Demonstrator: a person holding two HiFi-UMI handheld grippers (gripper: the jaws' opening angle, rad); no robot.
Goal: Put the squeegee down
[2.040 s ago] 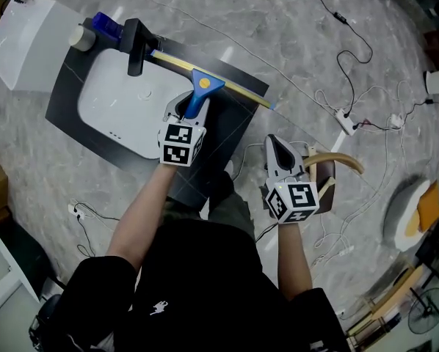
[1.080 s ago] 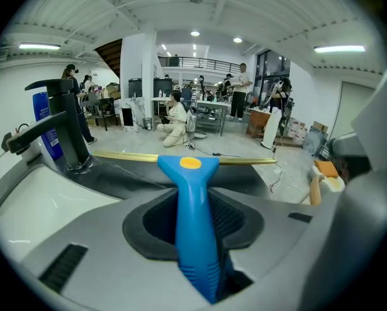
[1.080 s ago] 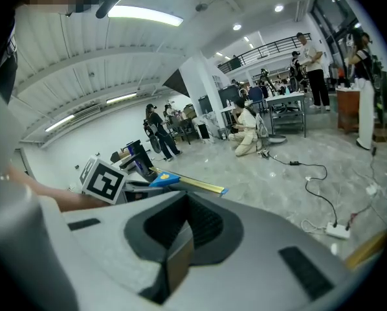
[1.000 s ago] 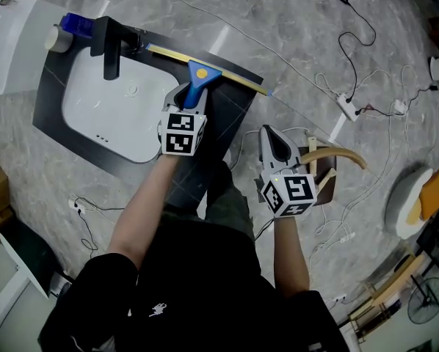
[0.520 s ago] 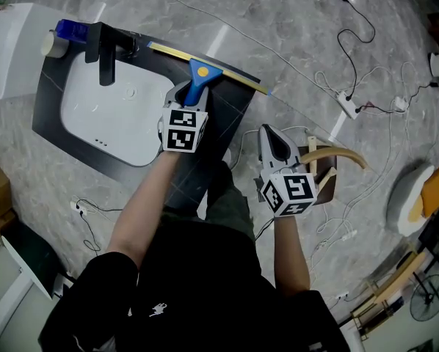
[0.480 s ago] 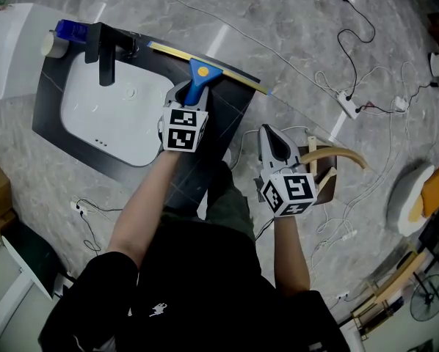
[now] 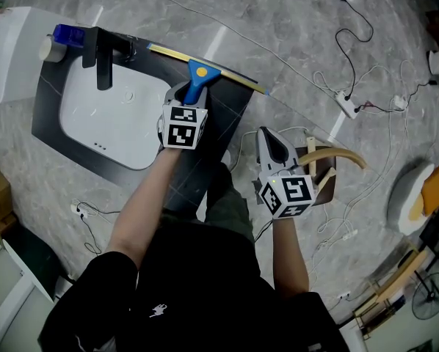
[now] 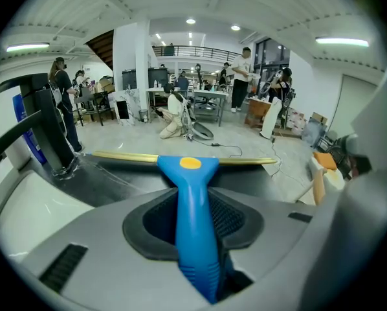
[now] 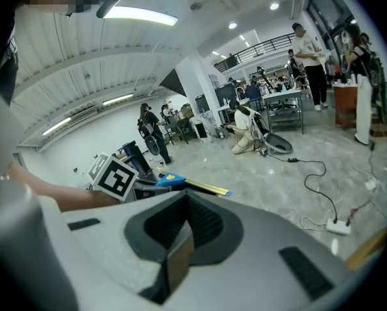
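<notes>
Your left gripper (image 7: 184,97) clamps the squeegee (image 7: 201,73) by its blue handle, blade at the worktop (image 7: 223,119) far edge beside the sink (image 7: 109,116); likely light, rigid, so keep hold mid-handle; right gripper (image 7: 269,144) closed, empty

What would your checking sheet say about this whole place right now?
Surface: black counter with white sink, lying on grey floor.
Job's things: blue squeegee, its bar at the counter's far edge.
Clutter: blue bottle, tape roll, wooden stool.
Tools: left tool shut on the squeegee's handle; right tool shut, empty.
Cables: power strip and loose cables on the floor.
Surroundings: people far off.
</notes>
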